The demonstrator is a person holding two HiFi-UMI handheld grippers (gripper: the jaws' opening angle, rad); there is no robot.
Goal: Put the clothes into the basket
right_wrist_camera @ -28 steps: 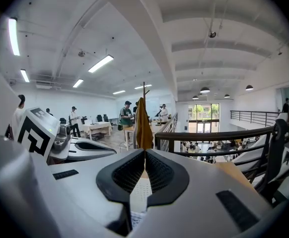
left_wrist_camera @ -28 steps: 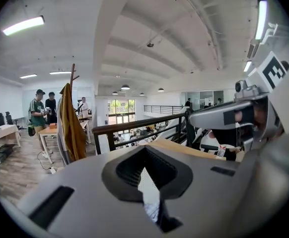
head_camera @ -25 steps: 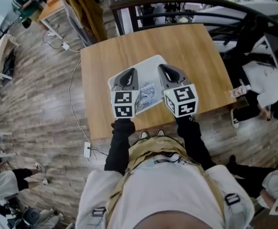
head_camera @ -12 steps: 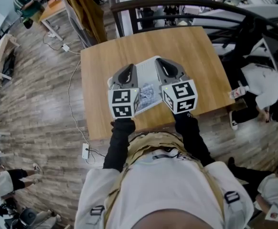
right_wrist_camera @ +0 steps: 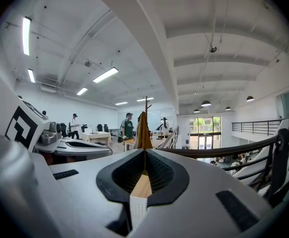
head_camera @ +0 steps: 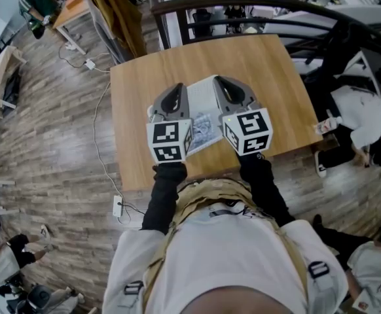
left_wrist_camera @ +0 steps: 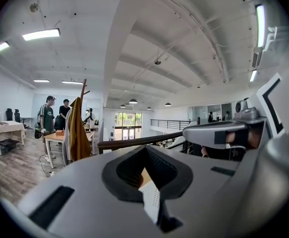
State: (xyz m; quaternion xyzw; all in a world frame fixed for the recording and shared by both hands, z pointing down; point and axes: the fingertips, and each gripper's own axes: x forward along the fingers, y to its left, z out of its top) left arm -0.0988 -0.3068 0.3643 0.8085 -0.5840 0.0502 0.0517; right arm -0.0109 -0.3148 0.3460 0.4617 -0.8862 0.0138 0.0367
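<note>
In the head view a white basket (head_camera: 205, 91) lies on the wooden table (head_camera: 262, 77), and a grey patterned cloth (head_camera: 201, 130) lies in its near part. My left gripper (head_camera: 177, 89) hovers over the basket's left side, and my right gripper (head_camera: 220, 82) over its right side. Both point away from me. In the left gripper view the left gripper (left_wrist_camera: 145, 148) has its jaws closed together with nothing between them. The right gripper (right_wrist_camera: 144, 151) looks the same in its own view, shut and empty. Most of the basket is hidden under the grippers.
A dark curved railing (head_camera: 256, 5) runs behind the table's far edge. A brown coat on a stand (head_camera: 115, 15) is at the far left. A cable and power strip (head_camera: 118, 205) lie on the wood floor at the left. People sit to the right (head_camera: 361, 113).
Both grippers have shifted slightly away from me over the basket, the right one also a little to the left. The jaws stay shut and the cloth has not moved.
</note>
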